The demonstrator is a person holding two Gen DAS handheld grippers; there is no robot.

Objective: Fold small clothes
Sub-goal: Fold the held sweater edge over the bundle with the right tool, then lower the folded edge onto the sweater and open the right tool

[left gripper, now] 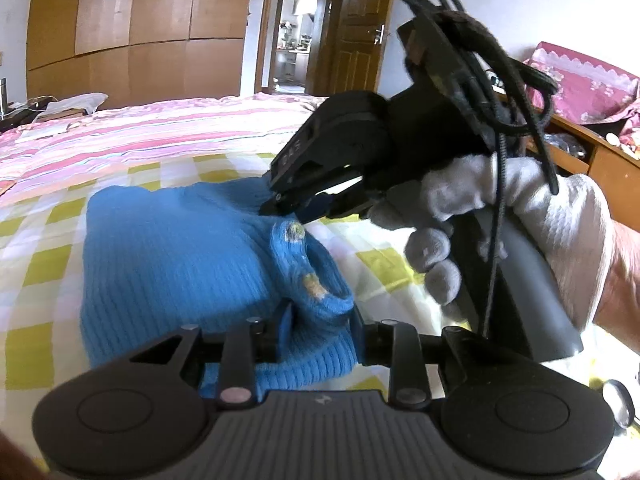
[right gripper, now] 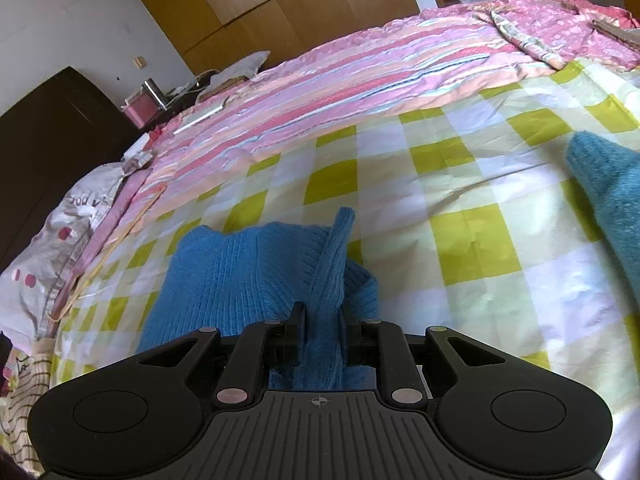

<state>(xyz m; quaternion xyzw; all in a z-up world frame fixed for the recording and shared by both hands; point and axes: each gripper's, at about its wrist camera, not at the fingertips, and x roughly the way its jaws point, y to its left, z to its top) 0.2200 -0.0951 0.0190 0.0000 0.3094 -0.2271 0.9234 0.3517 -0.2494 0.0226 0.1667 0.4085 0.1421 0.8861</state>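
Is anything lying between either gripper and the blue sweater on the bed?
Nothing visible does. The left gripper has the blue sweater right at its jaws, and the right gripper has a fold of the same knit between its jaws. Only the checked sheet surrounds the sweater.

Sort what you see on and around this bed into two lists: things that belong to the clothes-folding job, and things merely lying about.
Job:
- blue knit sweater
- left claw
- right claw
- checked sheet it lies on

Lying about:
- pink striped quilt
- teal knit garment
- grey pillow
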